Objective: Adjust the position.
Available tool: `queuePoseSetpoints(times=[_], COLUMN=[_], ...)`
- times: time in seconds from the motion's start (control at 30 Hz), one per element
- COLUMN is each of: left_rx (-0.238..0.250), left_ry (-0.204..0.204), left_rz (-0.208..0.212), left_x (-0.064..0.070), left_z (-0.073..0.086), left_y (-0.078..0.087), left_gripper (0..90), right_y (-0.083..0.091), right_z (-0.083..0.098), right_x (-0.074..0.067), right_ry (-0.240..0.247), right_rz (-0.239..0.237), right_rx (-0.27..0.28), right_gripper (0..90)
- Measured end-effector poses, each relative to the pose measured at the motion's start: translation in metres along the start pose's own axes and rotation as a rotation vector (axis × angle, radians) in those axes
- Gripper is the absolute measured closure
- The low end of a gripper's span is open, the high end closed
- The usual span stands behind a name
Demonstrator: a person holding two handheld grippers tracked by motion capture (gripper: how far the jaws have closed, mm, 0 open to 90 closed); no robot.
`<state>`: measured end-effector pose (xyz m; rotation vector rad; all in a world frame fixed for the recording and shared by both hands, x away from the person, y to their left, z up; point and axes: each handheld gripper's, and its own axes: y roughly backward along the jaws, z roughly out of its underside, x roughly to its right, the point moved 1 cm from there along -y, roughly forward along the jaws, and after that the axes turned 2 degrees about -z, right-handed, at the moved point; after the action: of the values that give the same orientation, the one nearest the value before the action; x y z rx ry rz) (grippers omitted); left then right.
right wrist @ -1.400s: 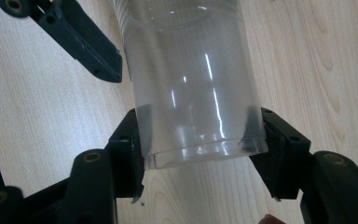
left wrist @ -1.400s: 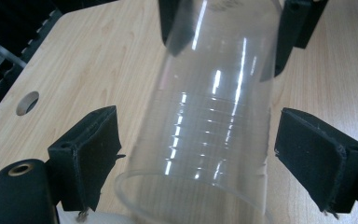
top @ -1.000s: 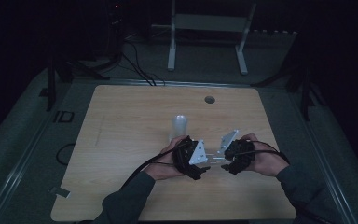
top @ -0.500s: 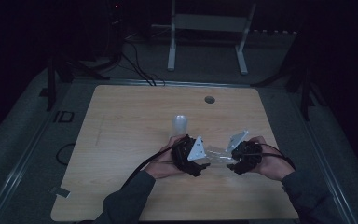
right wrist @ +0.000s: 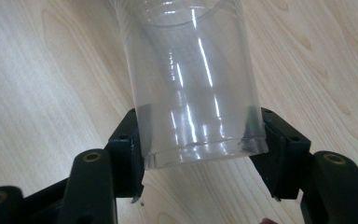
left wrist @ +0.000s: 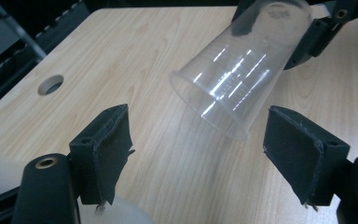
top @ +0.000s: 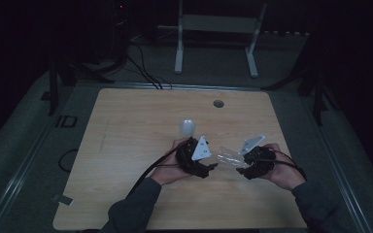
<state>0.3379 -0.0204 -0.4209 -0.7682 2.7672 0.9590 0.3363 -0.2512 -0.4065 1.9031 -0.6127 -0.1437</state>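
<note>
A clear plastic cup [right wrist: 193, 79] with thin ribbed walls and bright streaks of reflected light is clamped near its base by the right gripper [right wrist: 200, 140], whose black fingers [right wrist: 130, 149] press on either side of the round bottom. In the right gripper view the cup tapers from the lower middle of the frame up to its wider mouth at the top edge, above the pale wood grain of the bench [right wrist: 42, 93].

In the left gripper view the same cup lies tilted in the upper middle of the frame, its open rim turned down and toward the camera, its base held by the other gripper at the upper right. The left gripper [left wrist: 198, 140] has its two fingers [left wrist: 105, 144] spread at the lower left and lower right; their dark pads look rubbery and frayed at the corners. They have just been closing, yet they touch nothing: the cup's rim hangs just beyond them, between them but apart from both. A round hole [left wrist: 50, 85] pierces the bench at the left of that frame, and a blurred white rounded shape [left wrist: 0, 170] sits in the lower left corner.

In the high view both grippers meet at the lower middle of the light wooden bench, the cup [top: 229, 158] between them, and a second translucent cup [top: 188, 127] stands just above the left gripper [top: 209, 167].
</note>
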Motion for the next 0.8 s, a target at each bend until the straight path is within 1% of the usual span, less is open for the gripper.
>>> queuePoseSetpoints(times=[0.03,0.07,0.1,0.13,0.27,0.3,0.47,0.53,0.8], left_rx=[0.000,-0.001,-0.001,-0.001,0.001,-0.002,-0.003,0.000,-0.007], left_ry=[0.000,0.012,0.012,0.013,0.018,0.025,0.028,0.033,0.044], left_rz=[0.000,-0.003,-0.003,-0.002,-0.004,-0.005,-0.001,0.000,-0.002], left_x=[0.000,-0.001,-0.001,-0.001,0.000,0.000,0.001,0.002,0.001], left_z=[0.000,0.000,0.000,0.000,-0.001,-0.001,-0.001,-0.002,-0.002], left_y=[0.000,-0.001,-0.001,-0.001,-0.001,-0.002,-0.003,-0.004,-0.005], left_gripper=[23.1,23.0,23.1,23.1,23.0,23.1,23.1,23.2,23.9], right_y=[0.000,0.000,0.000,0.000,0.000,0.000,0.001,0.002,0.002], right_z=[0.000,0.001,0.001,0.002,0.003,0.005,0.007,0.008,0.012], right_x=[0.001,0.001,0.001,0.001,0.002,0.002,0.002,0.001,0.000], right_ry=[-0.006,-0.012,-0.012,-0.025,-0.043,-0.059,-0.074,-0.083,-0.119], right_rz=[0.002,0.007,0.007,0.017,0.025,0.032,0.042,0.054,0.080], right_rx=[0.009,0.017,0.017,0.030,0.049,0.067,0.092,0.103,0.162], right_gripper=[41.8,41.8,41.8,41.8,41.8,41.8,41.8,41.8,41.8])
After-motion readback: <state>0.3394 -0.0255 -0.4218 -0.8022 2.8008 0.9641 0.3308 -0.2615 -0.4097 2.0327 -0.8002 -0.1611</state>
